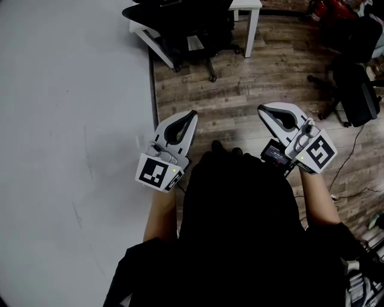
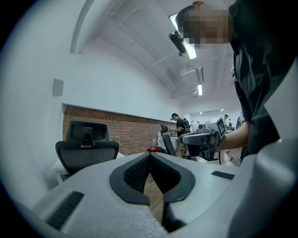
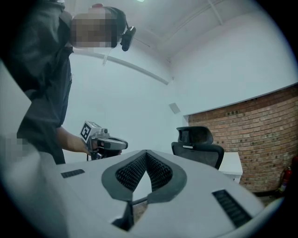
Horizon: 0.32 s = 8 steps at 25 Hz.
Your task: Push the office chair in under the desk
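The black office chair [image 1: 183,27] stands far ahead by the white wall, between the legs of a white desk [image 1: 252,18]. Its headrest and mesh back face me in the left gripper view [image 2: 86,149] and in the right gripper view [image 3: 199,146], where the desk [image 3: 231,165] shows behind it. Both grippers are held low near my body, well short of the chair. My left gripper [image 1: 192,113] [image 2: 150,156] is shut and empty. My right gripper [image 1: 261,110] [image 3: 146,153] is shut and empty too.
A white wall [image 1: 72,120] runs along the left. Wood floor [image 1: 240,90] lies between me and the chair. A second black office chair [image 1: 357,90] stands at the right, with a cable on the floor near it. People work at desks in the distance [image 2: 179,125].
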{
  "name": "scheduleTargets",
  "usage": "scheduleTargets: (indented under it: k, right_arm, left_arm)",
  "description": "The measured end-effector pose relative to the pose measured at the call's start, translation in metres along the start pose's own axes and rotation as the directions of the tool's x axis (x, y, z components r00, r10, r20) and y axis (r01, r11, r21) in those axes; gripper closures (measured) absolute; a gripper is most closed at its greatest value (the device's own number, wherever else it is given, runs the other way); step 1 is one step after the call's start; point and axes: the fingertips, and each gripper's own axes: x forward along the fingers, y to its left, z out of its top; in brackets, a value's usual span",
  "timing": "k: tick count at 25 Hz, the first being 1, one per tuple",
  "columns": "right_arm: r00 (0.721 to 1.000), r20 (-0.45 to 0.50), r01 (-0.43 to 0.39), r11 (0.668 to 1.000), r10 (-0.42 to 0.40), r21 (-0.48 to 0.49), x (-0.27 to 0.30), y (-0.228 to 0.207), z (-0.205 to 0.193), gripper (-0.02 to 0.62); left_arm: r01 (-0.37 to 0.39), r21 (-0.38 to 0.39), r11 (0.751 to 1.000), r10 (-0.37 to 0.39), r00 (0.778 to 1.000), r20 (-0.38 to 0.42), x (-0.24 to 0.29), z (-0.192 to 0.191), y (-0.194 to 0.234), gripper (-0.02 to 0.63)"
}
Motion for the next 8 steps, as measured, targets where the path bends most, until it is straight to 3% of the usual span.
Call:
scheduleTargets:
  k: [8]
  right_arm:
    - [1.000,-0.002,0.000,1.000,0.000,-0.009,-0.016,0.002,-0.015,0.591]
  left_arm:
    - [-0.012,0.017,1.000,0.012,1.000,0.002,0.002,-0.004,-0.019,0.591]
